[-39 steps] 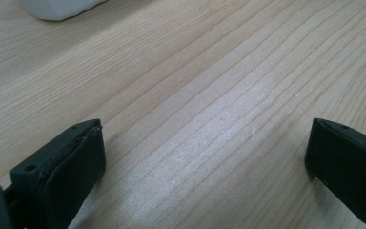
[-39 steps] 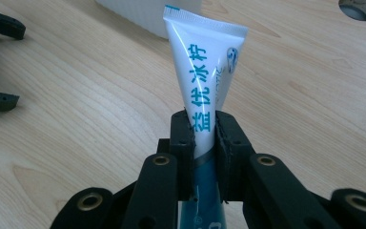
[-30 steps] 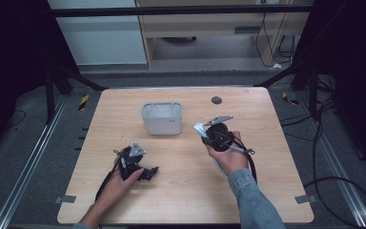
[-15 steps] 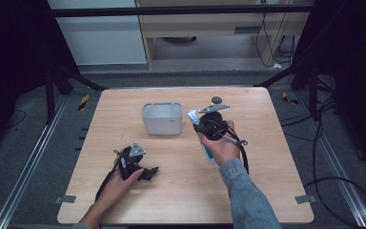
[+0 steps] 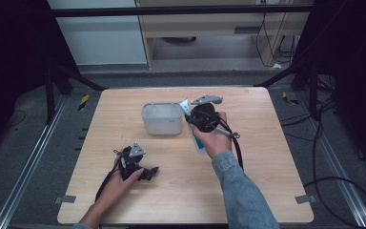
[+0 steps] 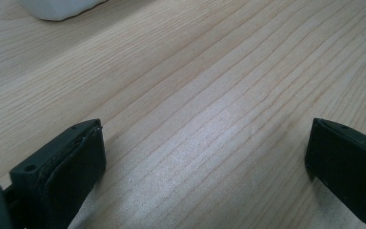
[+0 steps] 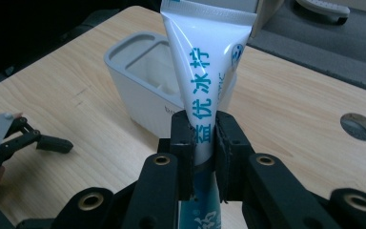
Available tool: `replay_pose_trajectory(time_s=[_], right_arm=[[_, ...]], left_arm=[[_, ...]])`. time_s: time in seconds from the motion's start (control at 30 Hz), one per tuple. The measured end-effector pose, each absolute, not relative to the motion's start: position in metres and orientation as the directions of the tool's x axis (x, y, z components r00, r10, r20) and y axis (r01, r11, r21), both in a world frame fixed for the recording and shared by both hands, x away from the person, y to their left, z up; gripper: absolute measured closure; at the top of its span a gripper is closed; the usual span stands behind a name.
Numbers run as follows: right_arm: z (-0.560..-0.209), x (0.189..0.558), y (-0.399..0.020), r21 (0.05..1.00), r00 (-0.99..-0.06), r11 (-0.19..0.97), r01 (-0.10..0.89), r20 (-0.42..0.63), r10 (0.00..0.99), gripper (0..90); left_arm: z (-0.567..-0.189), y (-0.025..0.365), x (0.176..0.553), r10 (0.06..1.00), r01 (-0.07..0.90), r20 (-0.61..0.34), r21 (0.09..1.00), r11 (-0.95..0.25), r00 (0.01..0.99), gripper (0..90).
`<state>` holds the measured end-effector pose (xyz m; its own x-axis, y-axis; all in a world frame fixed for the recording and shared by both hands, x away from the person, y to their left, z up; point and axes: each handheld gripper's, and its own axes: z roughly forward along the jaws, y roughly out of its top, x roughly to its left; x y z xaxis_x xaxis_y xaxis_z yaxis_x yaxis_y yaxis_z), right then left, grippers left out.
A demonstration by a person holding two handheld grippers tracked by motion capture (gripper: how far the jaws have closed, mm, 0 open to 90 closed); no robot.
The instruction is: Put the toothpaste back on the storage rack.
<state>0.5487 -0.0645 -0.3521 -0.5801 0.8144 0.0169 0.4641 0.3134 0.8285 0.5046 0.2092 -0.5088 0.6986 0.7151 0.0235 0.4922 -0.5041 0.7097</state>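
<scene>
Beside the white holder (image 5: pixel 162 118), we see the right gripper (image 7: pixel 204 138) pinching a toothpaste tube (image 7: pixel 205 71) at mid-body, apparently to stand it inside, while the left gripper (image 6: pixel 205 157) rests on the table (image 5: pixel 267 157), jaws spread and empty.

High view overhead, far; gripper views low, close; all share table (image 5: pixel 267 181) and holder (image 5: pixel 162 119)
</scene>
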Motion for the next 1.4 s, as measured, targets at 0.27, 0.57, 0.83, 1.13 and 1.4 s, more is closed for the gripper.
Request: replay_pose_trajectory(time_s=[0.27, 0.57, 0.83, 1.13, 1.4], right_arm=[[-0.332, 0.558, -0.04, 0.851, -0.597, 0.311, 0.423, 0.004, 0.802, 79.6], [-0.313, 0.568, -0.03, 0.866, -0.596, 0.307, 0.394, -0.013, 0.803, 79.7], [-0.298, 0.572, -0.023, 0.879, -0.599, 0.306, 0.365, -0.03, 0.8, 79.6], [-0.289, 0.583, -0.021, 0.882, -0.582, 0.304, 0.359, -0.043, 0.812, 79.7], [-0.277, 0.603, -0.018, 0.894, -0.552, 0.28, 0.351, -0.044, 0.833, 79.7]], left_arm=[[-0.509, 0.209, 0.505, 0.716, 0.493, 0.022, 0.71, -0.503, 0.698, 0.0], [-0.509, 0.209, 0.505, 0.716, 0.493, 0.022, 0.709, -0.503, 0.698, 0.0], [-0.509, 0.209, 0.505, 0.715, 0.493, 0.023, 0.709, -0.504, 0.699, 0.0], [-0.509, 0.209, 0.505, 0.715, 0.494, 0.021, 0.709, -0.504, 0.699, 0.0], [-0.509, 0.209, 0.505, 0.714, 0.493, 0.023, 0.708, -0.505, 0.699, 0.0]])
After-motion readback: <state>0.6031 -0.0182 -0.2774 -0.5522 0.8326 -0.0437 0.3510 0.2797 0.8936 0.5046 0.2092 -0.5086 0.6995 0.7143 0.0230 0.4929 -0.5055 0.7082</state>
